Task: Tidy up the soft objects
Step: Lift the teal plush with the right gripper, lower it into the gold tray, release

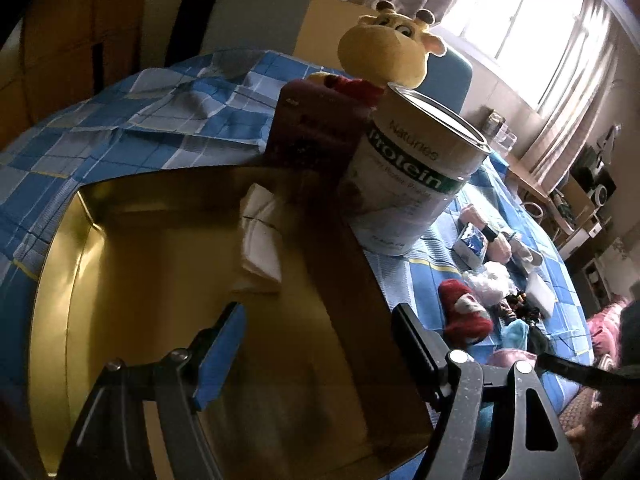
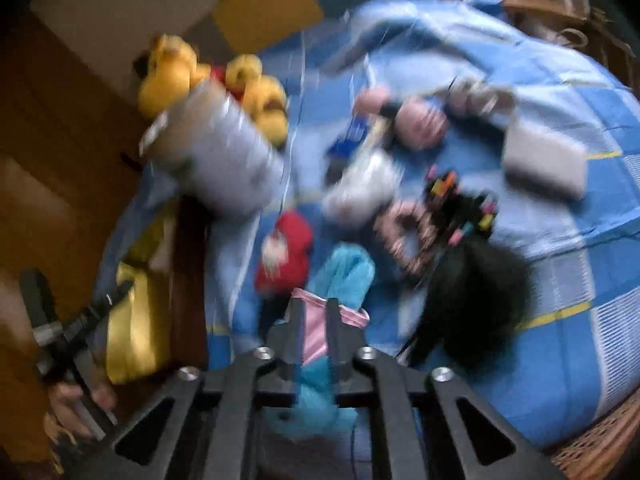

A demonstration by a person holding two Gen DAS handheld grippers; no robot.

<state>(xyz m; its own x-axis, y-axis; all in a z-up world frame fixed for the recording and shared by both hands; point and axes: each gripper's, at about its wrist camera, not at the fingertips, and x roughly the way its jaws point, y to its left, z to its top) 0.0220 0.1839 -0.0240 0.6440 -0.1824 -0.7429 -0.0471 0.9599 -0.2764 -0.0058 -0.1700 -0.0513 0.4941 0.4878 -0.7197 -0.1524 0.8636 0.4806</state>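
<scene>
From the left wrist, the left gripper [image 1: 316, 344] hangs open over the gold box [image 1: 120, 280] at the bed's edge; from the right, blurred, the right gripper [image 2: 314, 336] seemingly pinches a pink-and-blue soft cloth [image 2: 316, 332], the box to its left.

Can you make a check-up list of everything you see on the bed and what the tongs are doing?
Surface: blue checked bedspread, wrinkled.
Job's things: gold box open, white cloth inside; red plush, turquoise fluffy piece, black fluffy item on the bedspread.
Clutter: protein can, giraffe toy, grey pouch.
Tongs: left tongs open above the box; right tongs shut on a pink-and-blue cloth.
Cables: nothing seen.
Surroundings: bright window with curtains; right view blurred.
</scene>
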